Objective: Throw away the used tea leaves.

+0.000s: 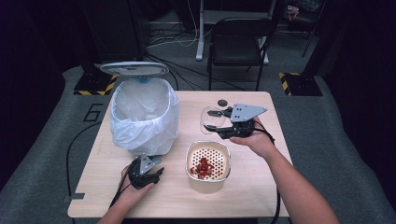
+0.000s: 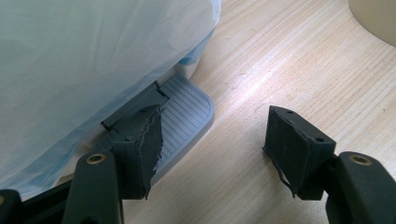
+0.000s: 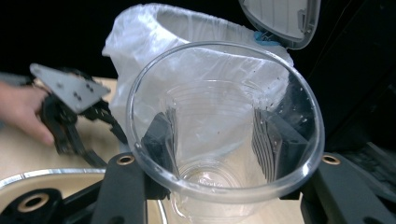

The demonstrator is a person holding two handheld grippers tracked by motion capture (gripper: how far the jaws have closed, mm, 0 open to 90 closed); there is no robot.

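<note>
A white pedal bin [image 1: 144, 114] lined with a clear bag stands at the table's left, its grey lid [image 1: 134, 68] raised. My left gripper [image 1: 150, 169] sits at the bin's foot. In the left gripper view its jaws [image 2: 215, 126] stand apart over bare wood, and the left pad [image 2: 149, 140] rests on the grey ribbed pedal [image 2: 187, 107]. My right gripper [image 1: 212, 121] is shut on a clear plastic cup [image 1: 207, 119] held above the table, right of the bin. In the right gripper view the cup [image 3: 224, 116] lies on its side, mouth toward the camera, the pads [image 3: 161, 140] pressing its walls.
A cream bowl [image 1: 208, 167] with a perforated insert holds red scraps [image 1: 203, 167] at the front centre. A small black cap [image 1: 222, 102] lies near the table's far edge. A black chair [image 1: 238, 42] stands beyond the table.
</note>
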